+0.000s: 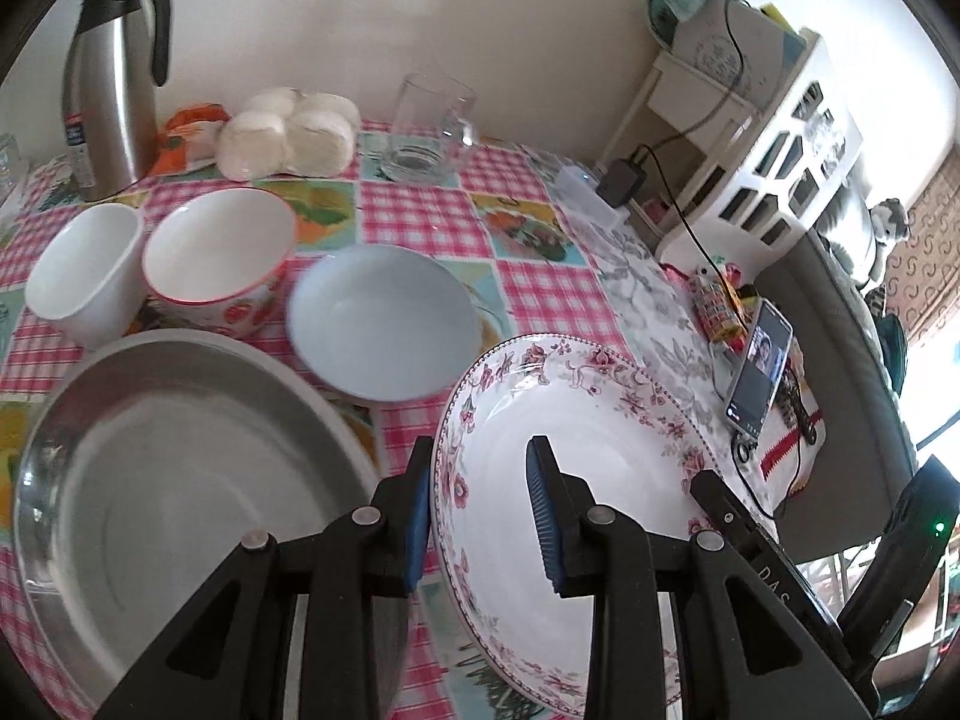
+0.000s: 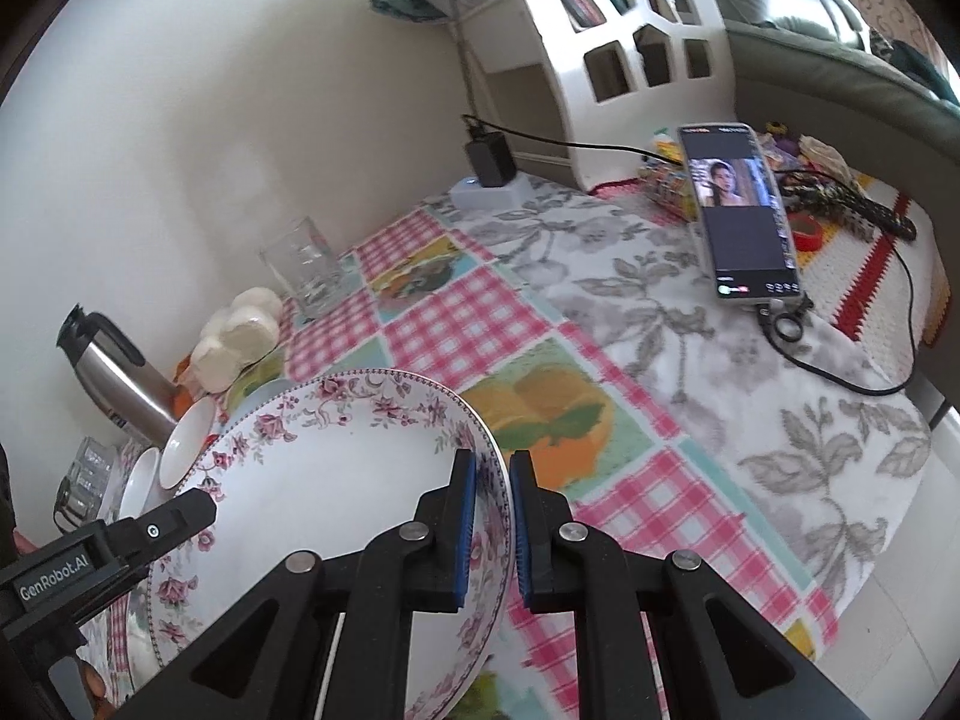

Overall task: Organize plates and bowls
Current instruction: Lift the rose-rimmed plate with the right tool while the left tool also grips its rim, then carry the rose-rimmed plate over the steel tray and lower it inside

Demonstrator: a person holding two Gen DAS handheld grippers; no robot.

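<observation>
I hold the flowered plate (image 1: 576,480) with both grippers, one on each side of its rim. My left gripper (image 1: 483,516) is clamped on the plate's left edge: one blue pad sits outside the rim, the other inside over the white middle. My right gripper (image 2: 492,531) is clamped on the plate's right edge, its two blue pads close together with the thin rim between them. The plate is tilted and lifted off the checked tablecloth (image 1: 420,210).

To the left of the plate, near me, sits a big metal pan (image 1: 180,450). Just beyond it, farther from me, stand three bowls in a row: a white square bowl (image 1: 84,270) far left, a red-rimmed bowl (image 1: 219,252) touching it or just beside it, and a pale blue bowl (image 1: 381,318) to the right, close to the plate's far rim.

At the far edge by the wall stand a steel flask (image 1: 114,78), a pack of white rolls (image 1: 288,132) and a glass jug (image 1: 429,126). On the right, a phone (image 2: 744,210) leans upright with its screen lit.
</observation>
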